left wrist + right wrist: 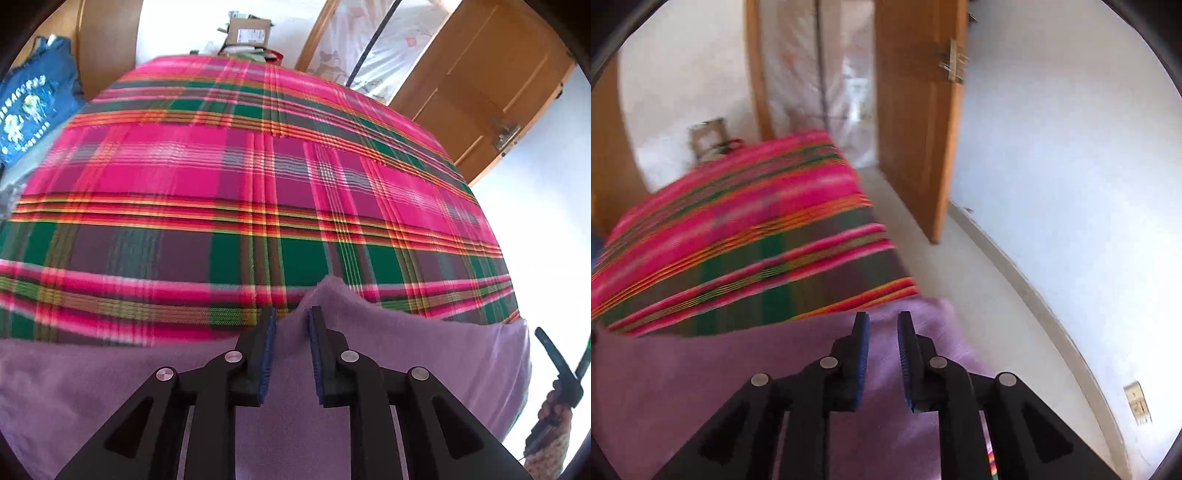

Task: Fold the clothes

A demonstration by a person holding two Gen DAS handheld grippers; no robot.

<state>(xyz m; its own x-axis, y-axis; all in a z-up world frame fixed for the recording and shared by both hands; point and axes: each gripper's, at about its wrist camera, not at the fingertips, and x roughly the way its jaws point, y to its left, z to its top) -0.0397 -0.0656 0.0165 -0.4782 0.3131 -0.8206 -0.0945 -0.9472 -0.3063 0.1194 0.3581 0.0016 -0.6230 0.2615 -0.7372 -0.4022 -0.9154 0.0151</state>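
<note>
1. Left wrist view: a blue garment (pixel 33 110) at the far left edge carries pale green printed figures and rows of lettering, too blurred to read.
2. Behind the bed, a brown cardboard box (pixel 246 34) bears a white label with dark marks that cannot be made out.
3. A purple cloth (pixel 424 354) lies spread on the near edge of the plaid bedspread (pixel 221 166), which is pink, green and orange.
4. A raised fold of that cloth stands between the blue pads of the left gripper (pixel 291 321); the jaws are slightly parted, and whether the pads press on the fabric cannot be told.
5. At the lower right of this view, a hand (pixel 554 410) grasps a dark handle.
6. Right wrist view: the right gripper (pixel 882 325) sits over the same cloth near the corner of the bed, jaws slightly apart, fabric seen beneath the gap; a grip cannot be confirmed.
7. A wooden door (pixel 916 110) stands open beyond.
</note>
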